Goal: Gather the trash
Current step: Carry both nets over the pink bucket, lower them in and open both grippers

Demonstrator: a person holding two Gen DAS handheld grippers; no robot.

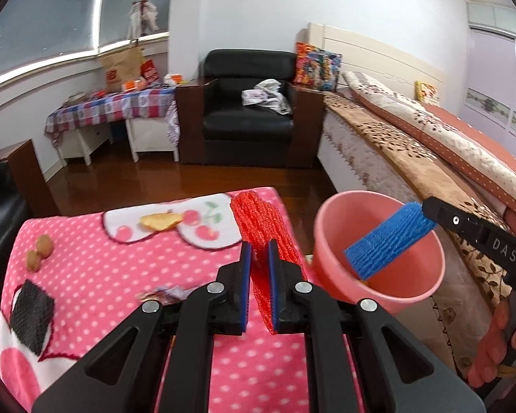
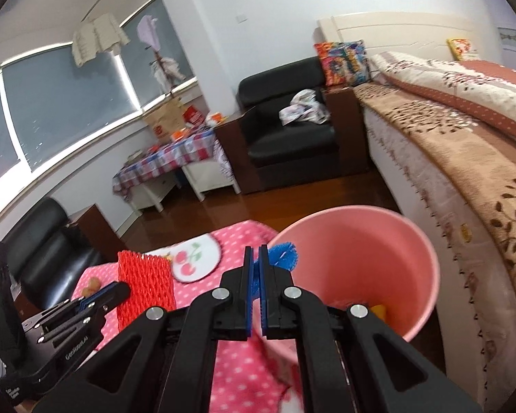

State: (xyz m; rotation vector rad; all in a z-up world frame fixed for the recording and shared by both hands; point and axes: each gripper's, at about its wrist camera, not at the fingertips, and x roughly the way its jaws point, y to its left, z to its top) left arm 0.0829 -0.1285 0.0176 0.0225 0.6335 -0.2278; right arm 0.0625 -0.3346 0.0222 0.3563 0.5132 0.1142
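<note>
Over pink blanket (image 1: 120,275), right hand-held gripper (image 2: 256,258) holds blue foam net (image 1: 388,241) above bucket (image 1: 330,213).

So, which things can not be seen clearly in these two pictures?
- Bottom of the pink bucket: in the right wrist view the right gripper covers most of it; only an orange-yellow scrap shows, unidentifiable.
- Crumpled wrapper on the pink blanket: left wrist view, blurred, partly behind the left gripper.
- Brown lumps: too small to name.
- Person's hand: cut by the edge.

Left gripper (image 1: 259,258) jaws clamped, tilted downward; right gripper (image 2: 256,261) jaws shut, angled down beside it
</note>
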